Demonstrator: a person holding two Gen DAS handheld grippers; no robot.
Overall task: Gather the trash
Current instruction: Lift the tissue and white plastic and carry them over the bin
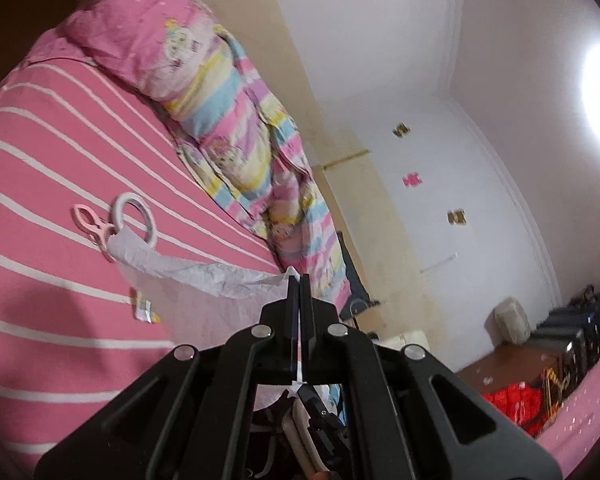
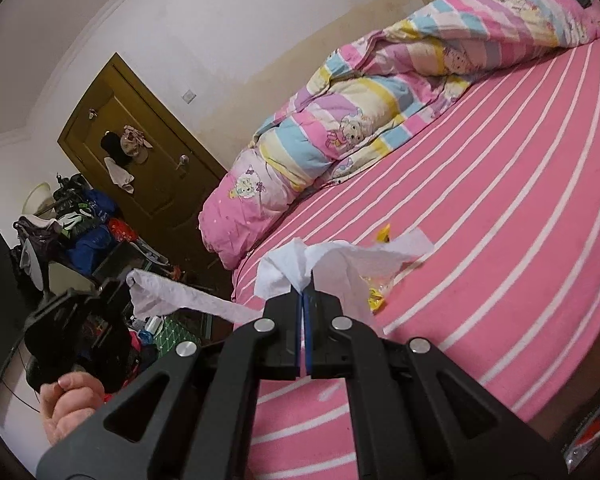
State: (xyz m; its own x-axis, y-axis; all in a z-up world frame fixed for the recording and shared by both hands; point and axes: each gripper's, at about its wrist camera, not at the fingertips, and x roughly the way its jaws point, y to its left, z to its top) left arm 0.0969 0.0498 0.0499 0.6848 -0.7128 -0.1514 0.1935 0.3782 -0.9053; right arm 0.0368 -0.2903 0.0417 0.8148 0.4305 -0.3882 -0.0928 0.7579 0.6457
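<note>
From the left wrist view, the left gripper (image 1: pixel 299 280) has its jaws pinched shut on the edge of a thin, translucent white plastic bag (image 1: pixel 204 280) that hangs over the pink striped bedsheet (image 1: pixel 60 128), with a pink plastic clip (image 1: pixel 89 222) and white ring (image 1: pixel 134 216) lying uncollected beyond it. From the right wrist view, the right gripper (image 2: pixel 305 286) is clamped on a crumpled white tissue (image 2: pixel 296 264) lifted off the bed, while a yellow wrapper (image 2: pixel 382 236) and flat white paper (image 2: pixel 414 242) remain, so collecting looks partly done
</note>
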